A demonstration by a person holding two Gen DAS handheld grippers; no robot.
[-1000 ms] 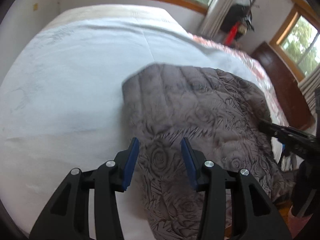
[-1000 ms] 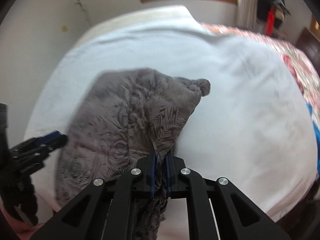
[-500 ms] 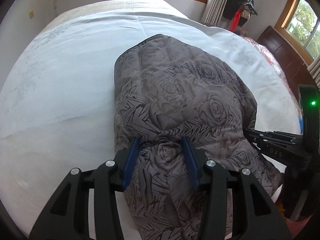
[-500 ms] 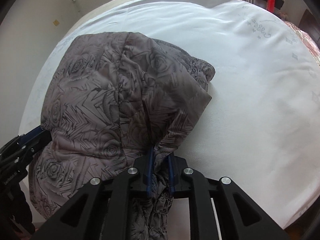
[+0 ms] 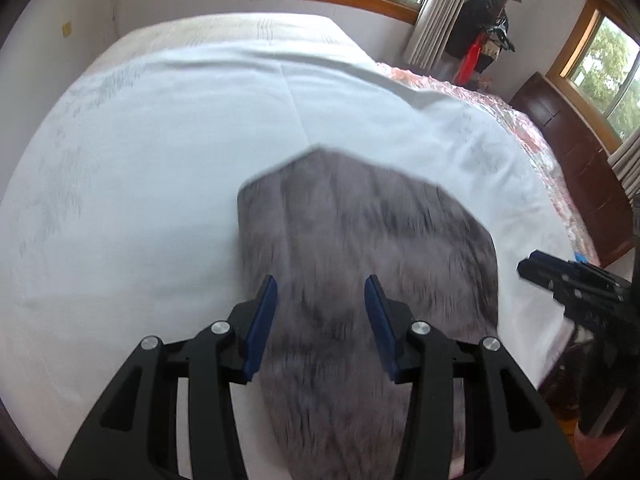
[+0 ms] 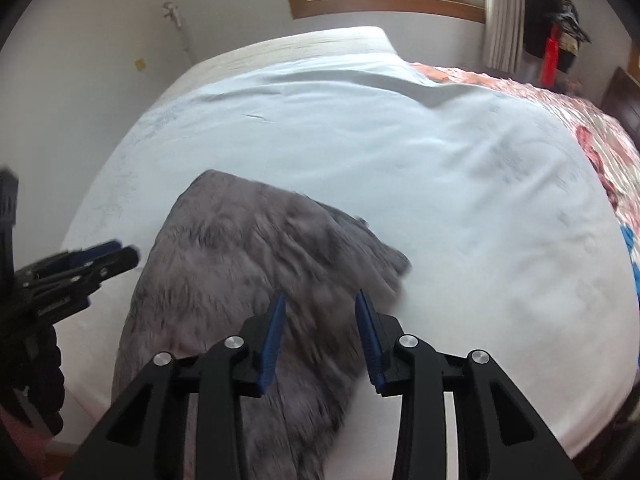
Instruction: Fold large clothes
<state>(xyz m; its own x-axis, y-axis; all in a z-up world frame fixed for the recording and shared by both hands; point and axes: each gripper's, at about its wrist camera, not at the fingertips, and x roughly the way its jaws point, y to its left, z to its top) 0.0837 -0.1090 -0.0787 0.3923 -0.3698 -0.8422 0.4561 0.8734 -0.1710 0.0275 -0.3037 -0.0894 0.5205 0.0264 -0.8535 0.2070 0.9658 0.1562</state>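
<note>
A grey quilted jacket (image 5: 360,248) with a rose pattern lies folded on the white bed sheet (image 5: 160,160), its near end hanging over the front edge; it is motion-blurred. My left gripper (image 5: 320,292) is open and empty above the jacket's near part. My right gripper (image 6: 320,312) is open and empty above the jacket (image 6: 248,248) near its right corner. The right gripper shows in the left wrist view (image 5: 568,280) at the right edge; the left gripper shows in the right wrist view (image 6: 80,268) at the left edge.
A pink floral blanket (image 6: 580,120) lies along the bed's right side. A dark wooden headboard (image 5: 572,152) stands at the right. A coat rack (image 5: 488,40) with dark and red items stands by the curtains. Windows line the far wall.
My right gripper has opened and let go of the jacket. Both grippers have pulled back and up from the jacket, which now lies lower and smaller in both views.
</note>
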